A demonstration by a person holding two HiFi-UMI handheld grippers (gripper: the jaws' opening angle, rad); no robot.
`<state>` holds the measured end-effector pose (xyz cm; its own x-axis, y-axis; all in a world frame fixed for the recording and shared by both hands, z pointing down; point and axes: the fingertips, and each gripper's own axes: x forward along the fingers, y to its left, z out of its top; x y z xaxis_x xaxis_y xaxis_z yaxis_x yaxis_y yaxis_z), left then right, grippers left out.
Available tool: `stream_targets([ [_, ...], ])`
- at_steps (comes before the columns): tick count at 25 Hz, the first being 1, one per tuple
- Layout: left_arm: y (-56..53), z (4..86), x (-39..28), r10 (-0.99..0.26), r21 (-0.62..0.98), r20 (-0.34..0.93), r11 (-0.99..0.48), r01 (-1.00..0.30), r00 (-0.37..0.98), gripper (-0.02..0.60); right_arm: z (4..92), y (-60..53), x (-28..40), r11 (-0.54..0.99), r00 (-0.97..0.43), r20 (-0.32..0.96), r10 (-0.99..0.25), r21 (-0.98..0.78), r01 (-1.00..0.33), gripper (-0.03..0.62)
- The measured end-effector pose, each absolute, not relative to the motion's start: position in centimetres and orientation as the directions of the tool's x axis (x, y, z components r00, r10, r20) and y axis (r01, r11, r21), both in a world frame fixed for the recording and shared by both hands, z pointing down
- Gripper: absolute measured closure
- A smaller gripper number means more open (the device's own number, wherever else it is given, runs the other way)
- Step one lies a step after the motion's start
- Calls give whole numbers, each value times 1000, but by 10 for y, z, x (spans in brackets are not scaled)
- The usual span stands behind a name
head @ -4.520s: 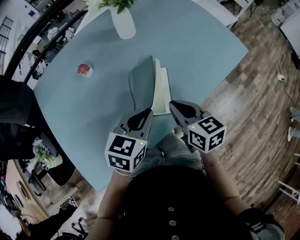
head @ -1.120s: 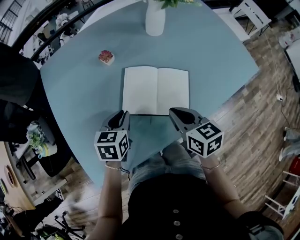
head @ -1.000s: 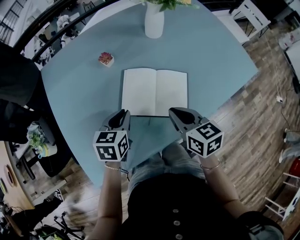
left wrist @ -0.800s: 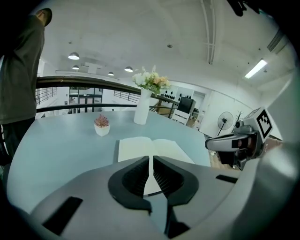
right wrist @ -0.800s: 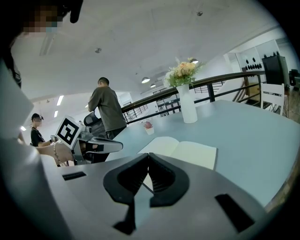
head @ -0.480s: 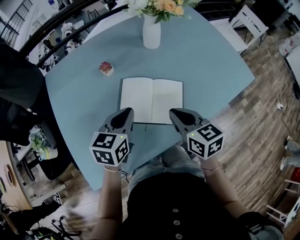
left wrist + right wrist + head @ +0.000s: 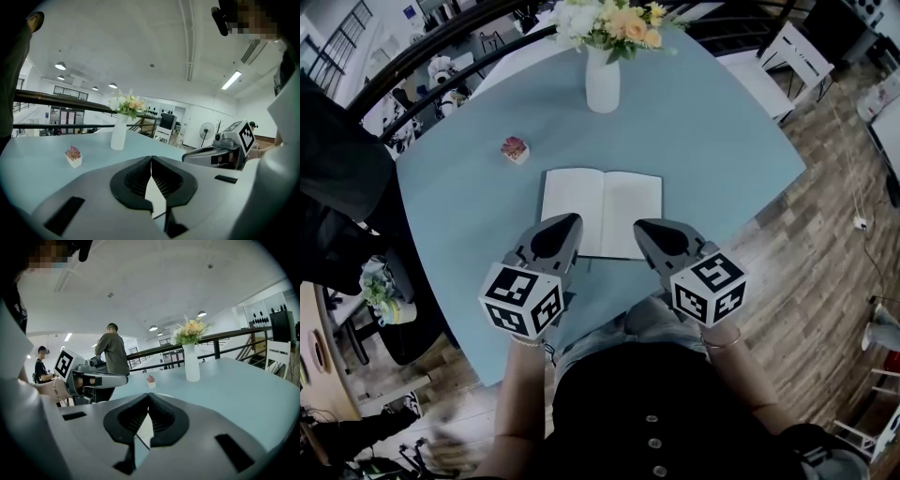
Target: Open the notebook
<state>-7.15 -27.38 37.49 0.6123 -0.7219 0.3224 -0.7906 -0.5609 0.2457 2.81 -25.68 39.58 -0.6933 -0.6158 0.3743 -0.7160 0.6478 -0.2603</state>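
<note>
Ceiling lamps (image 7: 232, 80) above the table (image 7: 712, 131) light my views evenly and brightly, with soft shadows only; edges beyond the table bend, darken and blur.

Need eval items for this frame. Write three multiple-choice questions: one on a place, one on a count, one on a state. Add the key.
1. Where is the small potted plant relative to the notebook?
A) on its pages
B) on the table, apart from it
C) under it

2. Counting the white vase, how many vases are on the table?
A) one
B) two
C) three

3. The notebook is:
A) closed
B) open, lying flat
C) standing on edge

Key:
1 B, bare table shows between the two.
2 A, no second vase shows in any view.
3 B, both blank pages face up.
</note>
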Motion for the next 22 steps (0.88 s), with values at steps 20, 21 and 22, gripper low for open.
stream_targets([
  [20,-270,359,-49,-717,166,331,-595,-786,613,563,362,-262,25,678,-698,308,-647,-186,-711,589],
  [21,-269,361,-48,-713,169,336,-597,-785,615,563,363,-262,24,680,-700,309,-644,-188,-709,589],
  [22,-269,363,-47,-710,170,342,-597,-784,615,563,364,-262,23,682,-702,310,-642,-188,-707,589],
])
